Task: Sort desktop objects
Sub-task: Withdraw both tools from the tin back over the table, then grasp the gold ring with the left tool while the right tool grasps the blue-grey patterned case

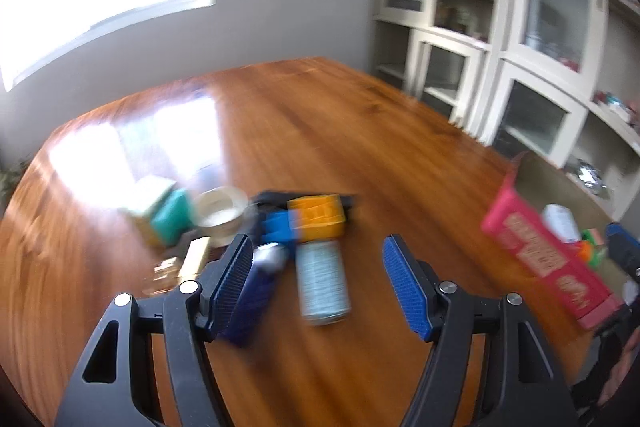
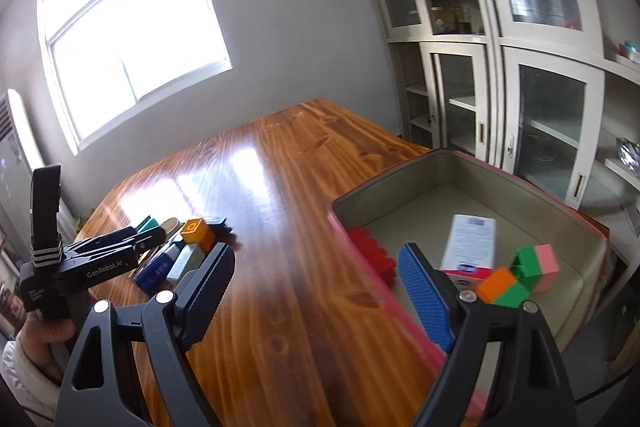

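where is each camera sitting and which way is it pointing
Left wrist: on the left gripper, looking down at the pile of small items on the wooden table; its open jaws show.
Right wrist: on the right gripper, facing the pink box; its open jaws and the left hand show.
Shared: table, pile, pink box, cabinets.

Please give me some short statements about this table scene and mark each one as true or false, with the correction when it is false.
1. The left hand-held gripper is open with nothing gripped. True.
2. The pink box is empty. False: it holds blocks and a white carton.
3. The pale blue can stands upright. False: it lies on its side.
4. The orange block rests on the wooden table. True.
5. The right hand-held gripper grips a block. False: it is open and empty.
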`<state>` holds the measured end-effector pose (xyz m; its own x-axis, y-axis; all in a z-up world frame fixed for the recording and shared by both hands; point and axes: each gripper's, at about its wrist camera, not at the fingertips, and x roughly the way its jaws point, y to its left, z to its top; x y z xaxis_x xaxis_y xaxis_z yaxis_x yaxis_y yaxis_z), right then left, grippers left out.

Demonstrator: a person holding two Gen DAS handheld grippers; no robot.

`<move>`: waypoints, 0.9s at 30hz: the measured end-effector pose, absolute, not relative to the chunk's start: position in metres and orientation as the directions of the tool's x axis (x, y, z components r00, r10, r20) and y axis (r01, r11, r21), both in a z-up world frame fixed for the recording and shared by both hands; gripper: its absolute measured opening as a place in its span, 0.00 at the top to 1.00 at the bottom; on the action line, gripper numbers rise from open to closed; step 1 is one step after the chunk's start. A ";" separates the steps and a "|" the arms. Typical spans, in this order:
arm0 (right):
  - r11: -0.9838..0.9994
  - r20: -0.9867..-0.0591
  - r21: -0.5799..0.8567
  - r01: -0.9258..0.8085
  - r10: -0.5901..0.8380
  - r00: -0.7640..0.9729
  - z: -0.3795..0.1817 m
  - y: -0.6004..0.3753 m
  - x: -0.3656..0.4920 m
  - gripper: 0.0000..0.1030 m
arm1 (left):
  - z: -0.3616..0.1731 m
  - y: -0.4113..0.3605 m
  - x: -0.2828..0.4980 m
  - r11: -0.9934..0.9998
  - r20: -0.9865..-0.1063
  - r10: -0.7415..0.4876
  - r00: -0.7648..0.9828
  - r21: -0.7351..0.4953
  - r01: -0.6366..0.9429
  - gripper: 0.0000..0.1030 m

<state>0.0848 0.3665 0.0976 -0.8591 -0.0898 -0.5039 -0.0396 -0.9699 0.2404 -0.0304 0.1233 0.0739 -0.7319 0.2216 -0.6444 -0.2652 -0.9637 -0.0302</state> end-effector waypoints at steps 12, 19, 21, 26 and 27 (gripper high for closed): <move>-0.976 -0.567 0.206 0.074 -0.180 -0.803 0.084 0.310 0.065 0.16 | 0.040 0.036 -0.064 -0.991 -0.705 0.126 -0.698 -0.065 -0.114 0.31; -0.971 -0.608 0.218 0.099 -0.214 -0.765 0.074 0.293 0.049 0.16 | 0.029 0.024 -0.080 -0.991 -0.729 0.120 -0.674 -0.050 -0.123 0.31; -0.971 -0.616 0.212 0.112 -0.222 -0.756 0.071 0.286 0.045 0.16 | 0.027 0.022 -0.083 -0.992 -0.733 0.117 -0.670 -0.048 -0.121 0.31; -0.968 -0.632 0.212 0.138 -0.243 -0.736 0.066 0.273 0.037 0.16 | 0.024 0.016 -0.081 -0.985 -0.728 0.167 -0.665 -0.094 -0.145 0.36; -0.966 -0.637 0.216 0.144 -0.251 -0.729 0.064 0.270 0.034 0.16 | 0.024 0.016 -0.081 -0.983 -0.725 0.176 -0.666 -0.099 -0.151 0.40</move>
